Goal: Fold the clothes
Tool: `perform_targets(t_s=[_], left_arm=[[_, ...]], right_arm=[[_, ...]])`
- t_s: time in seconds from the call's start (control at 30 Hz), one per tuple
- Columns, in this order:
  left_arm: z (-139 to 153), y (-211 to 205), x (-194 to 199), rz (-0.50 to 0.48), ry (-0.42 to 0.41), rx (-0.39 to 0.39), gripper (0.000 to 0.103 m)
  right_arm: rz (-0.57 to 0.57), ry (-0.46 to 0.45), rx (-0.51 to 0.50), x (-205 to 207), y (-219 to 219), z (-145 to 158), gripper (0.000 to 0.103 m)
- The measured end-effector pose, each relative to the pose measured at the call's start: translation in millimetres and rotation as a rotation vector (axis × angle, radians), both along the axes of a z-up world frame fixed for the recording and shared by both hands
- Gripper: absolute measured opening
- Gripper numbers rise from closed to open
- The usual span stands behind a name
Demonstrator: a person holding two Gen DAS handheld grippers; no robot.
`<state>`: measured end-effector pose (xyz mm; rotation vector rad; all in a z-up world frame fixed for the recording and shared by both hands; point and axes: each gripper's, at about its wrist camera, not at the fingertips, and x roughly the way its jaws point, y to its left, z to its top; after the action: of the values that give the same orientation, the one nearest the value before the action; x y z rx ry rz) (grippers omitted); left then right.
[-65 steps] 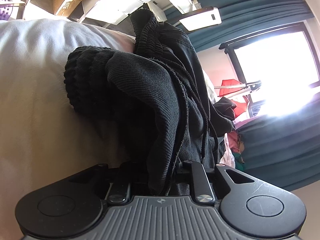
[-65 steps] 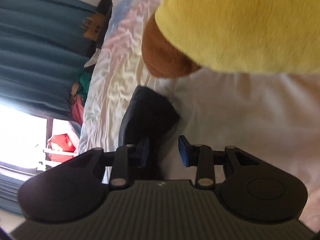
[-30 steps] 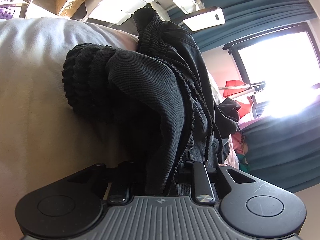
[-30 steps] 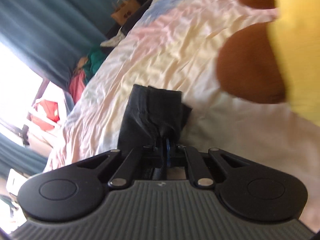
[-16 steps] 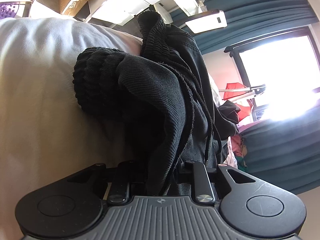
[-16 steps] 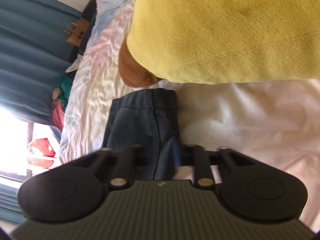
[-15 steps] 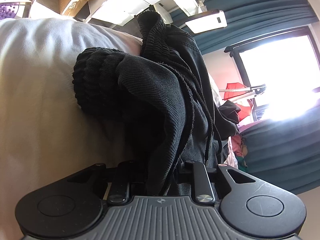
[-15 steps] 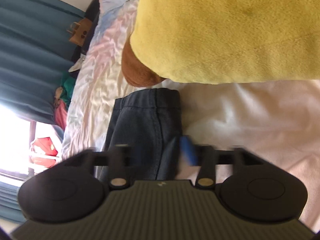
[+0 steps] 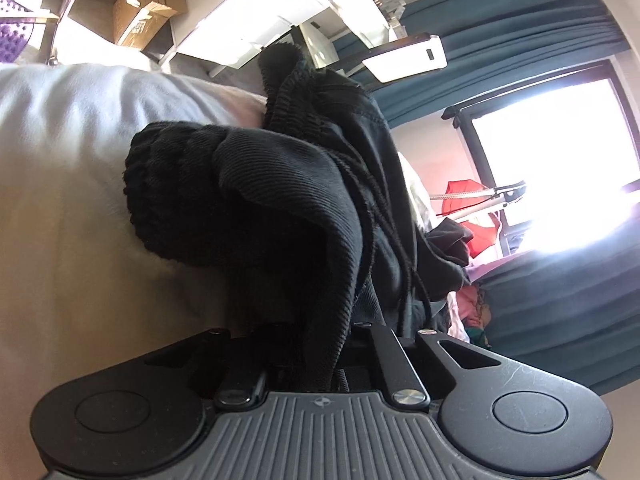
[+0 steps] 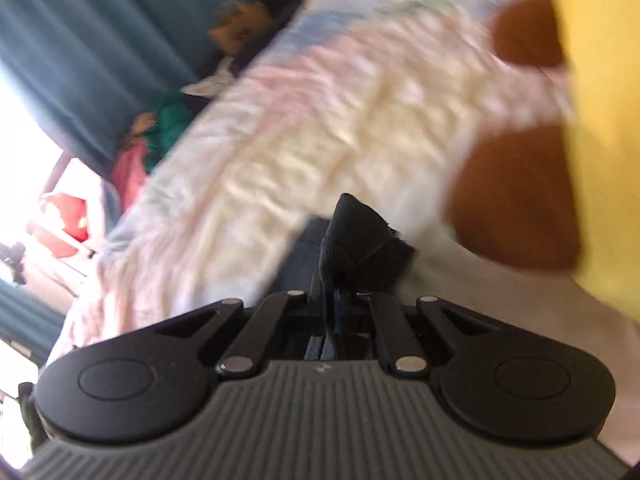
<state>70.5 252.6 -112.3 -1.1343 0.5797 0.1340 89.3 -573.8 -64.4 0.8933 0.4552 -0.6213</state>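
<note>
1. Left wrist view: the left hand-held gripper (image 9: 320, 344) fills the bottom of the picture, its grey ribbed body and black linkages pointing forward. Its two fingers are closed tight on a fold of black ribbed trousers (image 9: 280, 208), which bunch up directly in front of the camera.
2. The trousers rise from the gripper in a dark heap. A gathered, knobbly waistband or cuff sits to the left, and thin black drawstrings (image 9: 384, 248) trail down the right side.
3. The heap rests against a white bed sheet (image 9: 68, 184) that covers the left half of the view.
4. Behind it are a cardboard box (image 9: 140, 4) at the upper left, teal curtains (image 9: 520, 4) at the upper right, and a very bright window (image 9: 560, 160) on the right. Red cloth (image 9: 476, 216) and other clothes lie near the window.
5. Right wrist view: the picture is blurred by motion. The right hand-held gripper (image 10: 340, 304) is closed, its fingers pinching a corner of dark fabric (image 10: 360, 240) that sticks up just ahead of the fingertips.
6. The dark fabric lies on a crumpled pale bed sheet (image 10: 320, 120) that stretches away across the middle of the view.
7. A yellow plush toy (image 10: 600, 120) with brown rounded parts (image 10: 516, 196) fills the right edge, close beside the pinched fabric.
8. Teal curtains (image 10: 100, 40) hang at the upper left, with bright light below them and a pile of green and pink clothes (image 10: 156, 132) at the far edge of the bed.
</note>
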Motion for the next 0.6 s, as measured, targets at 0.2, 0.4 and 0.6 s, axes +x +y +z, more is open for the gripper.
perform_targets(t_s=[0.2, 0.4, 0.6], left_arm=[[47.2, 20.1, -10.3, 0.020, -0.118, -0.022, 0.007], [48.6, 31.7, -25.7, -0.017, -0.074, 0.071, 0.007], [19.2, 37.0, -45.0, -0.072, 0.050, 0.163, 0.009]], right_arm=[[0.055, -0.386, -0.037, -12.8, -12.7, 82.9, 0.006], [0.152, -0.121, -0.125, -66.4, -3.2, 28.2, 0.007], [0.213, 0.115, -0.028, -110.9, 8.4, -60.1, 0.007]])
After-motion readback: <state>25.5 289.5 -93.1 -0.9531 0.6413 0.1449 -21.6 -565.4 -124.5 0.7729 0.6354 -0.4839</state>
